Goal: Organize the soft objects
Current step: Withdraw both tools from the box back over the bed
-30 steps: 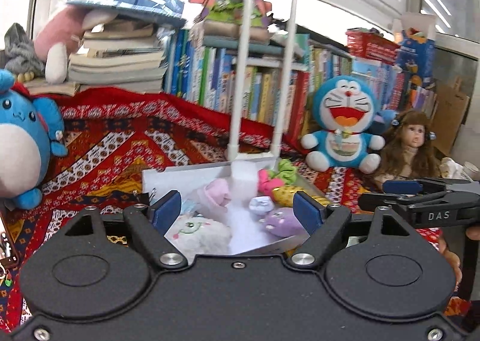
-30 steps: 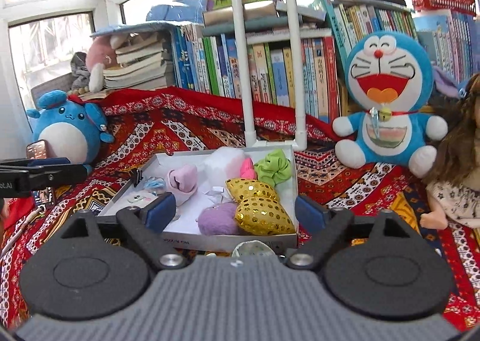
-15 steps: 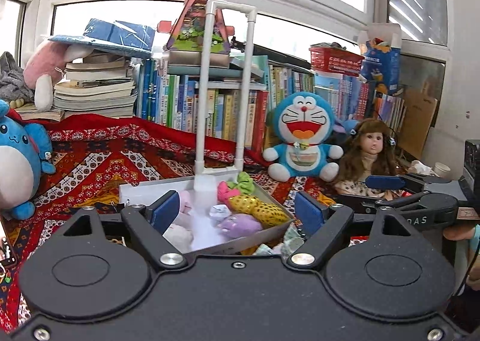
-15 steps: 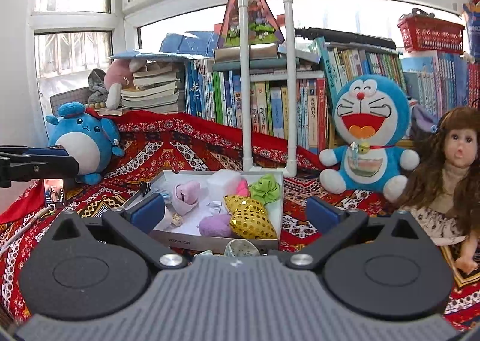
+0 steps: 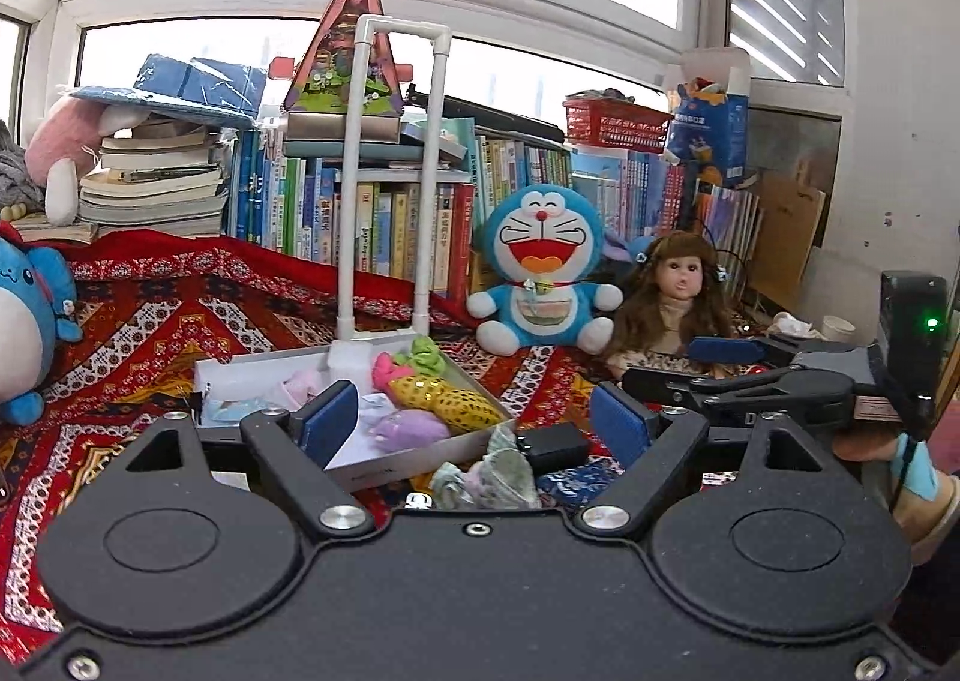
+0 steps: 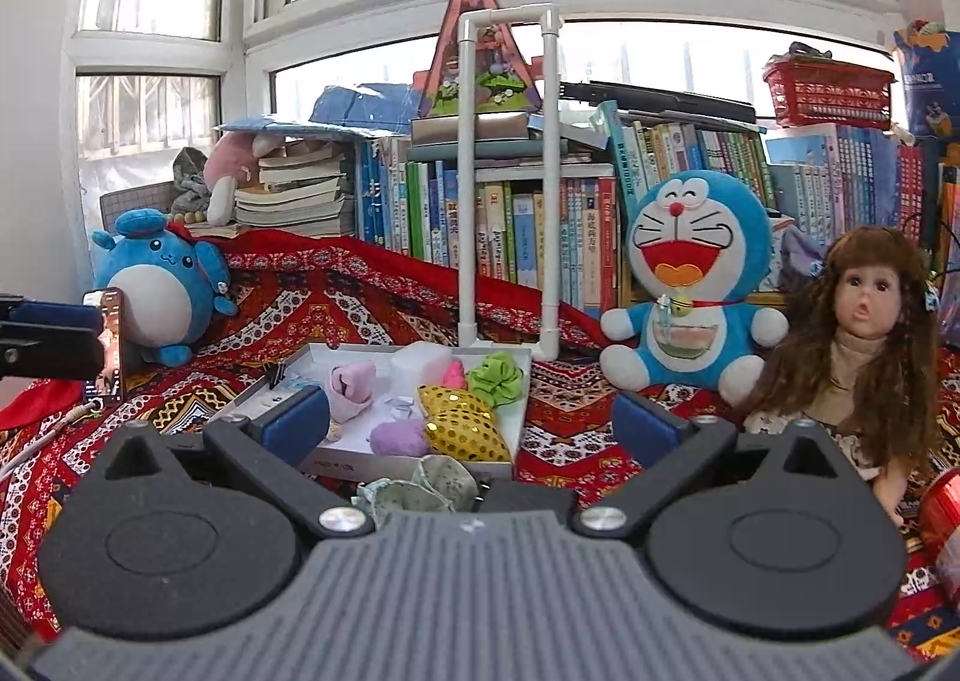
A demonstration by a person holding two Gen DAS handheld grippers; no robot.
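I read the shallow white cardboard tray point(image 6: 516, 429) on the red patterned cloth point(image 6: 372, 309) as mostly filled: gold sequinned pouch point(image 6: 459, 423), lilac plush lump point(image 6: 397, 437), green scrunchie point(image 6: 495, 378) and pink fabric bundle point(image 6: 351, 390) lie inside. A pale green crumpled cloth point(image 6: 435, 480) sits just outside its near wall, likely left to do. My left gripper point(image 5: 474, 420) and right gripper point(image 6: 471, 420) both gape, empty.

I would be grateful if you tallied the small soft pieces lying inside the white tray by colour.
Pink: 2, the pink roll and the bright pink piece
Green: 1, the green scrunchie
Gold: 1, the gold sequin piece
Purple: 1, the purple piece
Total: 5 in the white tray; paler scraps there are too unclear to count.
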